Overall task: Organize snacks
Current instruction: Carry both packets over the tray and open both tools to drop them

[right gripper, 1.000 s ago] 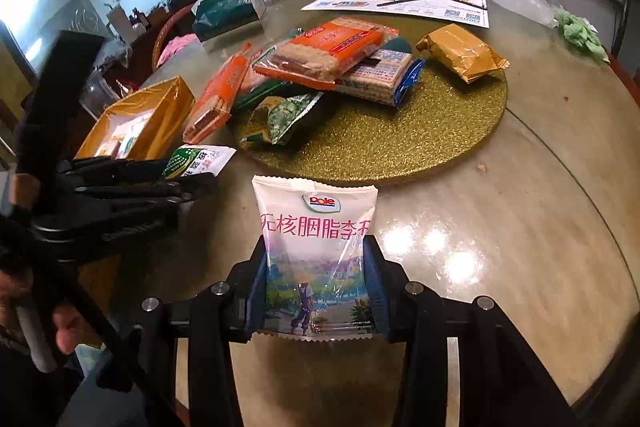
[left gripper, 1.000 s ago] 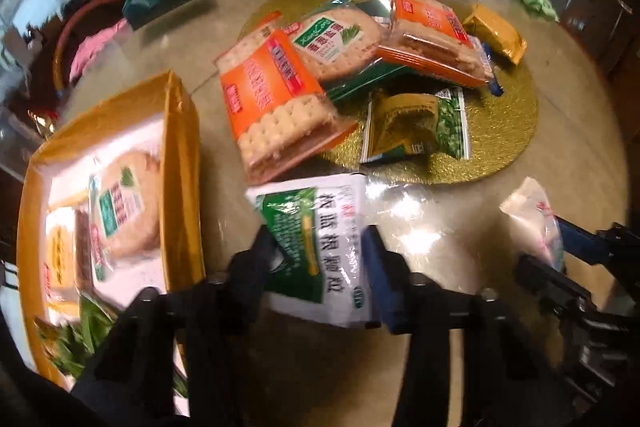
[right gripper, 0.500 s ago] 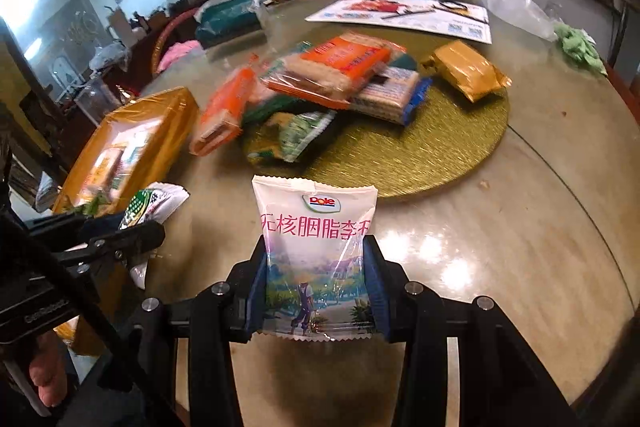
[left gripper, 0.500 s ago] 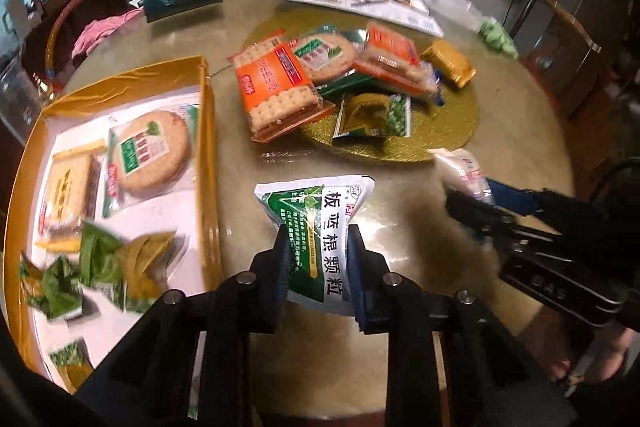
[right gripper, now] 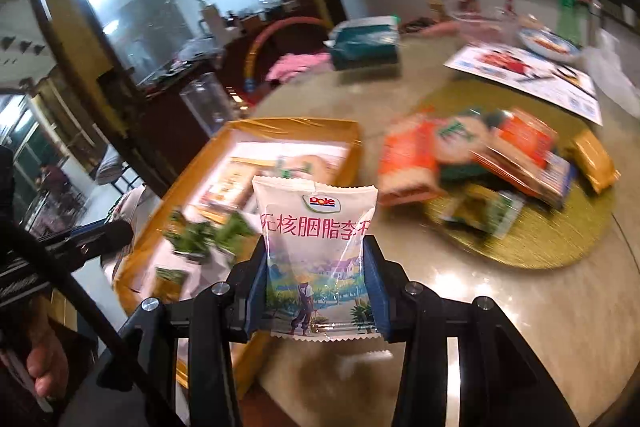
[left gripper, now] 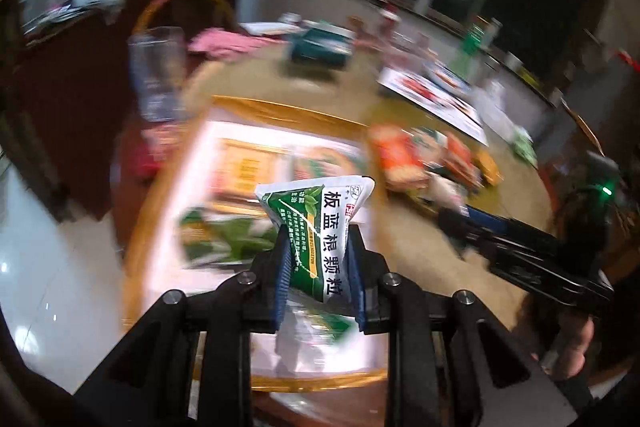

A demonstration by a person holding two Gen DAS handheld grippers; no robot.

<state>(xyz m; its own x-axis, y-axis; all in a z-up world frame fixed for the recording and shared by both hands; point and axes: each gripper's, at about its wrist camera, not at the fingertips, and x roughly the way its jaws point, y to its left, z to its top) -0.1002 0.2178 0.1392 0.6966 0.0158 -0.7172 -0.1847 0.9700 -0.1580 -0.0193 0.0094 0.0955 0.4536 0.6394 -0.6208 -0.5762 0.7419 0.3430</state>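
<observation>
Round table point(right gripper: 500, 307), gold tray point(right gripper: 280, 127) at edge, left tool point(left gripper: 320, 267) grasping green sachet point(left gripper: 316, 227), right tool point(right gripper: 320, 287) grasping Dole packet point(right gripper: 316, 227)

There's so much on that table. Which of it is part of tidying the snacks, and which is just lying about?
Part of the job:
green sachet in left gripper
Dole packet in right gripper
gold box
snack pile

Lying about:
tissue pack
leaflet
pink cloth
dish
</observation>
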